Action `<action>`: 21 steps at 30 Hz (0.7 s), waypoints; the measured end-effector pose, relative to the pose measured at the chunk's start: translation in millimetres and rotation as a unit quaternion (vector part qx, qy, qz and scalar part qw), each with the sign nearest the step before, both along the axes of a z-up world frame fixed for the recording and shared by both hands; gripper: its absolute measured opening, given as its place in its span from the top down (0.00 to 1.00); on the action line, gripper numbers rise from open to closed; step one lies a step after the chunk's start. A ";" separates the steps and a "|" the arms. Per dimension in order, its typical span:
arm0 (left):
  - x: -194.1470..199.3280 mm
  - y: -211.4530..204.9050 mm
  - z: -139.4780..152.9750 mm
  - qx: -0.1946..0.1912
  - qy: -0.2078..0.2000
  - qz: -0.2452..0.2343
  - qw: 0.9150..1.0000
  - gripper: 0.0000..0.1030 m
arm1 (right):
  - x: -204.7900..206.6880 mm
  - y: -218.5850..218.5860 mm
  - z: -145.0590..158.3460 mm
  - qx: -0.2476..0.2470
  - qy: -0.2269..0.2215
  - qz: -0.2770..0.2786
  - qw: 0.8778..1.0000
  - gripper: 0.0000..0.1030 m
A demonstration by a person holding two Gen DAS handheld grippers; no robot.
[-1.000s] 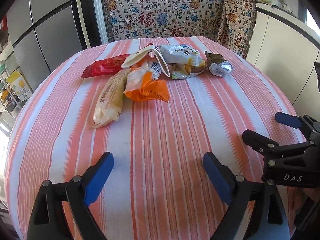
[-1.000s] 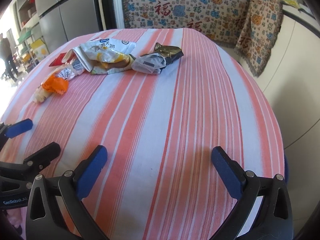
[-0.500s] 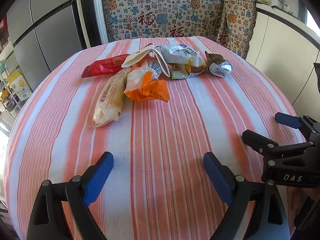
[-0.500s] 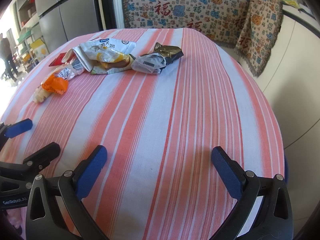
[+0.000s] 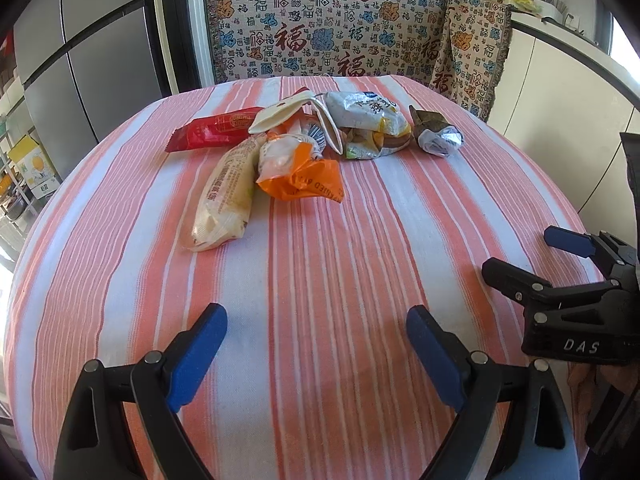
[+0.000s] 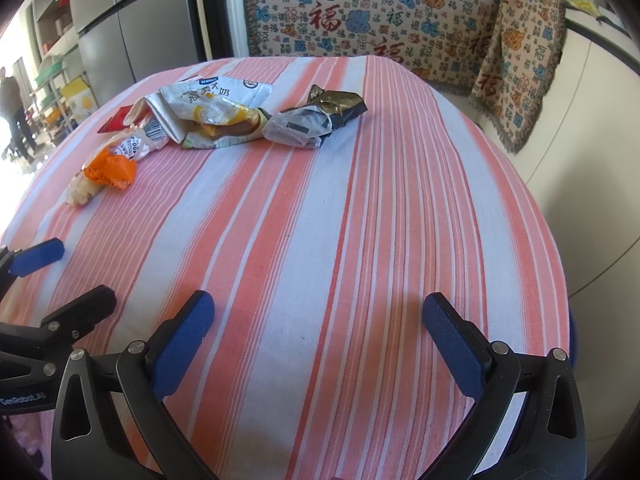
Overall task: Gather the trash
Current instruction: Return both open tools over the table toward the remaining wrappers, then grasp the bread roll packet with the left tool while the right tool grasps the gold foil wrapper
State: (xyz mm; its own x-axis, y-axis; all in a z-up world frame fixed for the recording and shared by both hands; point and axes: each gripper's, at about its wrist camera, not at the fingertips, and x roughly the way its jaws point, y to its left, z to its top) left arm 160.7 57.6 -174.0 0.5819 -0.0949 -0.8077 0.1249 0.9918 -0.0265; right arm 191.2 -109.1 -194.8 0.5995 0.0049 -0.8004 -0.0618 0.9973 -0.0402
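Trash pile sits far side of the striped table [image 5: 360, 264], w/ my grippers near side. L to R: red wrapper [image 5: 216, 133], long pale packet [image 5: 226, 196] w/ its long axis running away from me, orange bag [image 5: 308, 182], white pouch [image 5: 366, 120], dark crumpled wrapper [image 5: 436, 134]. My left gripper [image 5: 316, 340] is nearer the packet imo, wide apart, empty. My right gripper [image 6: 318, 330] is also spread, holding nothing.

Table [image 5: 360, 240] cloth: orange-pink and white stripes. Wrappers: red [image 5: 212, 132]; orange [image 5: 308, 178]; pale cream-yellow [image 5: 226, 196]; white with yellow and brown [image 5: 370, 124]; dark olive with silvery-clear film [image 5: 438, 132]. Left tongs [image 5: 316, 354] and right tongs [image 6: 318, 342]: black frames, blue pads. Backrest cover [image 5: 332, 24]: cream, printed with red, blue and orange characters.
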 end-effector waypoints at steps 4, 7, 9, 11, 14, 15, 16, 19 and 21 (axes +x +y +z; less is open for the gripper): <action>-7.2 35.0 3.8 -0.033 -0.003 -0.005 0.999 0.10 | 0.0 0.0 0.0 0.000 0.000 0.000 1.000 0.00; 4.4 48.4 7.7 -0.037 0.003 -0.018 0.999 0.10 | -0.3 0.1 -0.1 0.000 0.000 0.000 1.000 0.00; 15.3 52.6 15.1 -0.034 -0.006 -0.025 0.999 0.10 | -0.1 0.1 0.0 0.000 0.000 0.000 1.000 0.00; 23.3 62.3 29.9 -0.042 -0.031 -0.024 0.998 0.10 | 0.0 0.1 0.0 0.000 0.000 0.000 1.000 0.00; 37.9 76.1 38.8 -0.065 -0.035 -0.030 0.997 0.10 | 0.1 0.0 0.1 0.000 0.000 -0.001 1.000 0.00; 45.5 76.7 35.7 -0.067 -0.023 -0.044 0.997 0.10 | 0.1 0.2 0.0 0.000 0.000 -0.001 1.000 0.00; 53.2 75.3 31.2 -0.058 -0.013 -0.053 0.997 0.10 | -0.1 -0.1 0.2 0.001 0.000 -0.001 1.000 0.00; 68.3 74.1 18.7 -0.032 0.004 -0.065 0.997 0.10 | 3.1 -4.4 3.9 0.020 0.002 0.001 1.000 0.00; 75.6 74.5 13.9 -0.033 0.010 -0.069 0.997 0.10 | 14.0 -15.8 14.5 0.058 -0.003 -0.006 0.998 0.00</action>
